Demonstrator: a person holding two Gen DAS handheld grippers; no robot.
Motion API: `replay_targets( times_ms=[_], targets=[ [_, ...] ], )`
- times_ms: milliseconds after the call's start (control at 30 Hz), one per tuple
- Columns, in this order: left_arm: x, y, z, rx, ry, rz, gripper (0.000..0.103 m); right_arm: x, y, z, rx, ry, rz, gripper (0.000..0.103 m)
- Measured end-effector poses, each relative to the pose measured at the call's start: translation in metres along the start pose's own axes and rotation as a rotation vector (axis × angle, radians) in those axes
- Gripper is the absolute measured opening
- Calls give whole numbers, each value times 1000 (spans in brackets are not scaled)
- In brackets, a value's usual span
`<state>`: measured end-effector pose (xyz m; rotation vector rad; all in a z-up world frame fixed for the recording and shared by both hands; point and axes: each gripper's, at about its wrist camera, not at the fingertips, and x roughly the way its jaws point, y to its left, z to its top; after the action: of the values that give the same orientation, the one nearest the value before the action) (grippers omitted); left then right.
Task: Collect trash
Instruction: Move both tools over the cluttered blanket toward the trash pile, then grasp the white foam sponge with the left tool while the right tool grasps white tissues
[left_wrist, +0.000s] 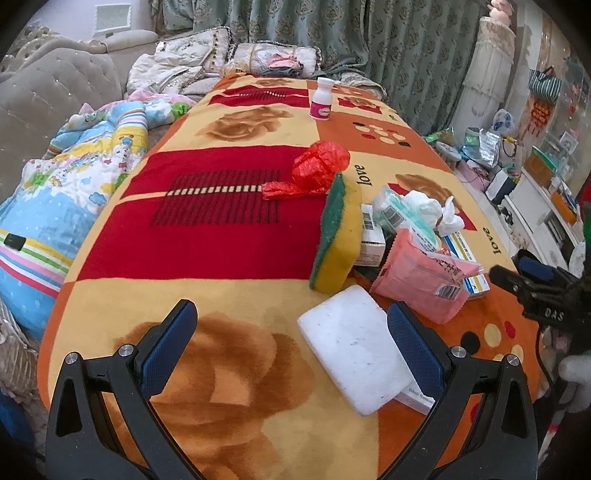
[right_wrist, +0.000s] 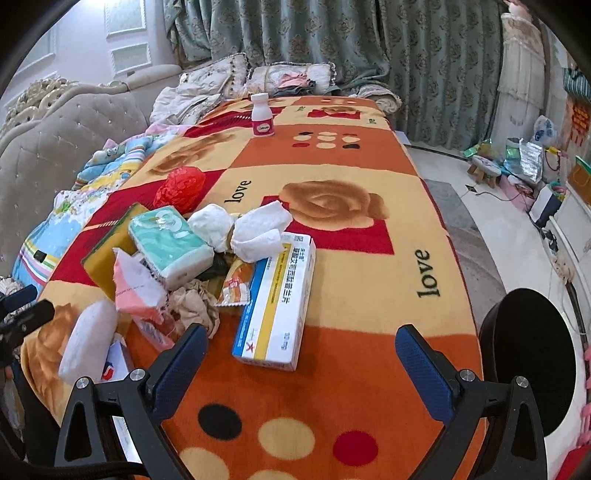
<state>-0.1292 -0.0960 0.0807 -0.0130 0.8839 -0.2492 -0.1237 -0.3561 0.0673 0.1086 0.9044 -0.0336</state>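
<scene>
A pile of trash lies on the blanket-covered table: a white foam block, a yellow-green sponge, a red plastic bag, a pink wrapper, crumpled tissue, a green tissue pack and a white medicine box. My left gripper is open just above the table, with the foam block by its right finger. My right gripper is open just in front of the medicine box. It also shows at the right edge of the left wrist view.
A white bottle stands at the table's far end. A black round bin stands on the floor right of the table. A sofa with quilts runs along the left. Clutter lines the far right wall.
</scene>
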Motion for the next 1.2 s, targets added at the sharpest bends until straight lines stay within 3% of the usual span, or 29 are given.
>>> replay_targets(
  times_ms=[200, 333, 467, 700, 833, 900, 1200],
  targets=[
    [3, -1, 0, -30, 45, -60, 102, 16, -3, 16, 2, 11, 55, 100],
    [7, -4, -2, -57, 89, -109, 102, 32, 0, 32, -18, 17, 69, 89],
    [13, -5, -5, -107, 143, -163, 102, 49, 0, 48, 8, 45, 142, 78],
    [32, -17, -16, -109, 218, -182, 102, 65, 29, 65, -111, 50, 161, 74],
    [39, -20, -18, -106, 244, -216, 73, 78, 32, 66, -104, 82, 208, 44],
    [38, -20, -18, -105, 246, -222, 71, 79, 30, 65, -90, 75, 223, 36],
    [3, -10, 3, -64, 188, -253, 67, 37, 14, 64, -65, 1, 266, 31]
  ],
)
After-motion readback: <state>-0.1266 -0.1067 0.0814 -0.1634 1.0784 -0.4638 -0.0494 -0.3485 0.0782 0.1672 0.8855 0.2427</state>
